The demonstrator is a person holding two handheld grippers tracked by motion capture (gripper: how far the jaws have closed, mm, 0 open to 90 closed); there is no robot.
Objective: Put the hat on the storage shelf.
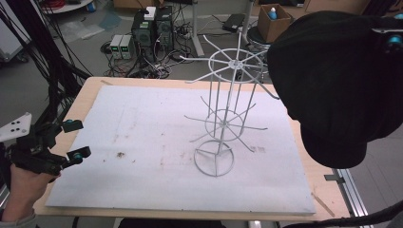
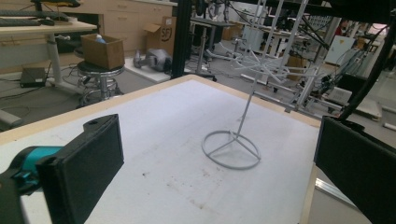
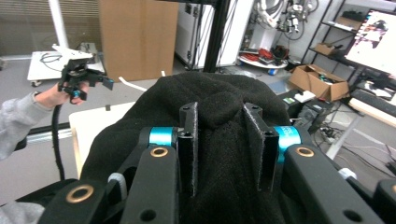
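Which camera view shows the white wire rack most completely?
The high view: the white wire rack stands whole there, from base ring to top spokes. The left gripper view shows its base ring and stem clearly, with the top lost against background clutter.

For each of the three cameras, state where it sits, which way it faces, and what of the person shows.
High view: above the person's side, looking forward and down on the table; shows the left hand, left gripper, white wire rack, and black hat.
Left gripper view: rides the left gripper, open jaws facing the rack.
Right gripper view: rides the right gripper, jaws clamping the hat; the left hand shows beyond.
Shared: high and left gripper views both show the rack.
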